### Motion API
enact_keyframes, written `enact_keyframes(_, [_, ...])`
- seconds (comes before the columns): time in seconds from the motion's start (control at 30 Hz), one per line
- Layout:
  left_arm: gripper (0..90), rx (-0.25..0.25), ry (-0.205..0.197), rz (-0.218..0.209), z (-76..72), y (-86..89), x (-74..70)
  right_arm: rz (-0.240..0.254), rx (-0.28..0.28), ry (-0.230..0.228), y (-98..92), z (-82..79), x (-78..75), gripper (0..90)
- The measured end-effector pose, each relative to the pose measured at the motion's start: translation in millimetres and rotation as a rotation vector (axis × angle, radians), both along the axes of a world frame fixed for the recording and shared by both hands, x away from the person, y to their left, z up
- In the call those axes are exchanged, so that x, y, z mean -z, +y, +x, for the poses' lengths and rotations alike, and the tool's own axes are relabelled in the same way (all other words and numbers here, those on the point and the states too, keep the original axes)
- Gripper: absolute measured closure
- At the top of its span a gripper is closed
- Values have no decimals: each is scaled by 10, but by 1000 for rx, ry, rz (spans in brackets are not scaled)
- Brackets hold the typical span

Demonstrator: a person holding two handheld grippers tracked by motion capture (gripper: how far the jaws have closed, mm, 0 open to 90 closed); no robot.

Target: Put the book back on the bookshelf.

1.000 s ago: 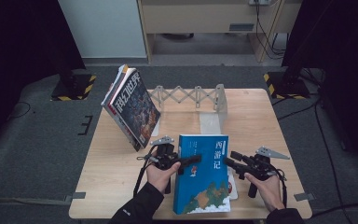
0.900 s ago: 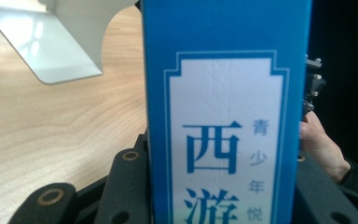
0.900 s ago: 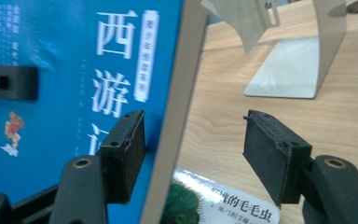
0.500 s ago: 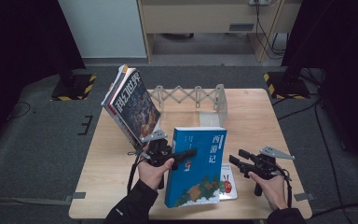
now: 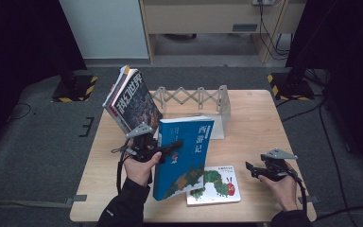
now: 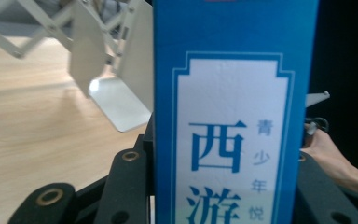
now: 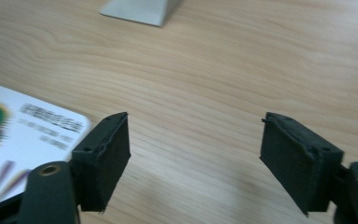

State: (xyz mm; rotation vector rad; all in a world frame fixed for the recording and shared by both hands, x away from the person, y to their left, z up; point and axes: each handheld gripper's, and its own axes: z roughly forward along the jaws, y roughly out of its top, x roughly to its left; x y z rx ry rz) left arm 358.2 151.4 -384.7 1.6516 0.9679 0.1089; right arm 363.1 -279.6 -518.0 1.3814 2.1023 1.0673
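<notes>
Pale wood table (image 5: 260, 118) stood on a grey floor, dark curtains to either side. At its far edge sat a white folding rack (image 5: 194, 97), and a stack of books (image 5: 131, 101) leaned tilted against its left end, just behind my left gripper (image 5: 172, 145). That gripper was clamped on the blue book (image 5: 186, 156), jaws on both covers near the spine. I held the book nearly upright above the table's front middle, long axis vertical and leaning slightly left at the foot, cover facing me. From the left gripper view its spine (image 6: 233, 116) hid most of the rack behind it. Beneath the book's lower corner lay a caterpillar book (image 5: 217, 184), flat on the wood. My right gripper (image 5: 251, 169) hung well apart at the right, jaws just opened wide on nothing, bare wood between them (image 7: 193, 158).
</notes>
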Motion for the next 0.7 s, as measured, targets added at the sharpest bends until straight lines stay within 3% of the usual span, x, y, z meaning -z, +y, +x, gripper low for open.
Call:
enact_keyframes(0.27, [604,-75,-28,40,27,155,-69,-101,69,71,-283,54,140,202])
enact_keyframes(0.37, [604,-91,-38,54,35,181,-94,-100,69,73,-318,64,169,174])
enact_keyframes(0.5, [603,-119,-69,111,43,185,-127,-92,83,56,-311,72,197,124])
enact_keyframes(0.7, [604,-149,-73,91,96,252,-151,-99,84,55,-315,82,203,107])
